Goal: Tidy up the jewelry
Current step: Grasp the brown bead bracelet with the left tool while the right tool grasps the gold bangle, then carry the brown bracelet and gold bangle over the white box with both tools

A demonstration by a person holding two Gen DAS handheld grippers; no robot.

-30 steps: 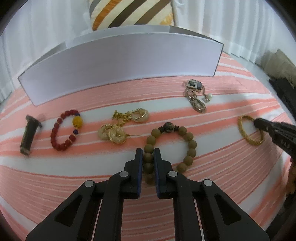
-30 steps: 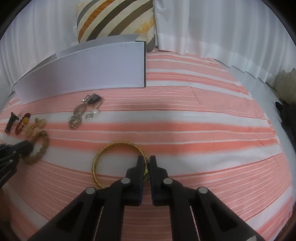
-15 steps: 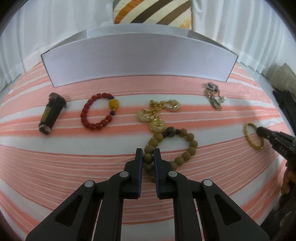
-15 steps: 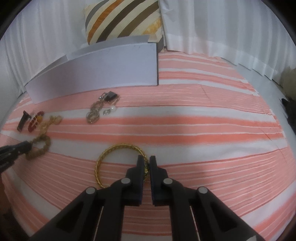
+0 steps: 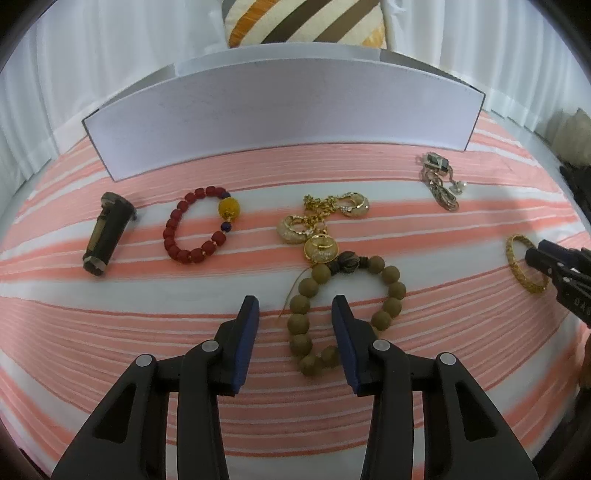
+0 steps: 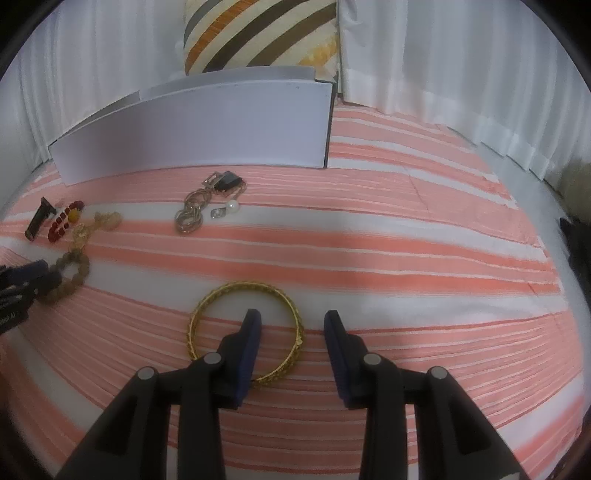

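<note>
My left gripper [image 5: 295,310] is open, its jaws either side of the near part of a brown wooden bead bracelet [image 5: 391,284] lying on the striped cloth. My right gripper [image 6: 291,325] is open over a gold bangle [image 6: 207,306]; its left finger sits inside the ring and the ring's right side lies between the jaws. The bangle [image 5: 517,266] and right gripper tip show at the right of the left wrist view. A red bead bracelet [image 5: 177,229], gold chain with pendants [image 5: 321,229], dark tube [image 5: 107,232] and silver chain pieces [image 5: 439,184] lie in a row.
A long white box [image 5: 280,125] stands behind the jewelry; it also shows in the right wrist view [image 6: 199,133]. A striped pillow [image 6: 262,33] and white curtains are behind it. The cloth is pink-and-white striped [image 6: 406,258].
Both grippers have opened; they were shut on the wooden bracelet and the bangle. Both bracelets now lie released on the cloth, and both cameras have drawn back and up slightly.
</note>
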